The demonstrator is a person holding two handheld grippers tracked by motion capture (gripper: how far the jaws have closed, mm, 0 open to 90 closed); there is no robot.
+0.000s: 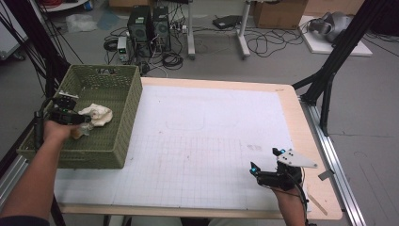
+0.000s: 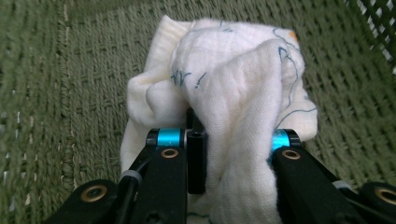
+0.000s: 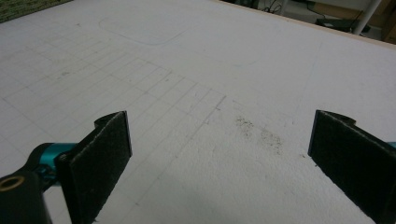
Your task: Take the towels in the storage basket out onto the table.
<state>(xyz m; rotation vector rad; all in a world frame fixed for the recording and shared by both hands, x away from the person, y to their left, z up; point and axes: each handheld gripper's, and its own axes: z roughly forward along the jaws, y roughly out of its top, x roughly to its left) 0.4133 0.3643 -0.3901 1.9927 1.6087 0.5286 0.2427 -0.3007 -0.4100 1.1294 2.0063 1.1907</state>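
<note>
Cream-white cloth (image 1: 96, 114), crumpled and marked with thin blue lines, lies inside the green woven basket (image 1: 123, 125) that sits at about 9 o'clock on the table (image 1: 301, 122) in the high view, overhanging its left edge. Within the basket the cloth is near the middle of the floor, with the left gripper (image 1: 81, 119) coming in from 8 o'clock and reaching its near edge. In the left gripper view the cloth (image 2: 224, 88) bunches up from 12 o'clock down to 6 o'clock, and a thick fold of it runs down between the 2 black jaws; the jaws are drawn in on that fold, pinching it, the left pad pressed against the fabric and the right one half buried under it. Green weave of the basket floor (image 2: 56, 93) surrounds the cloth on all sides there. The right gripper (image 1: 266, 165) is well apart from all this, at about 5 o'clock on the table in the high view, resting low over the white gridded mat (image 1: 211, 141) with its grey three-cornered plate on top. In the right gripper view its 2 pads (image 3: 100, 158) stand spread wide at 8 o'clock and 4 o'clock, with bare mat (image 3: 224, 154) and a faint dark smudge (image 3: 261, 133) between them, nothing gripped
</note>
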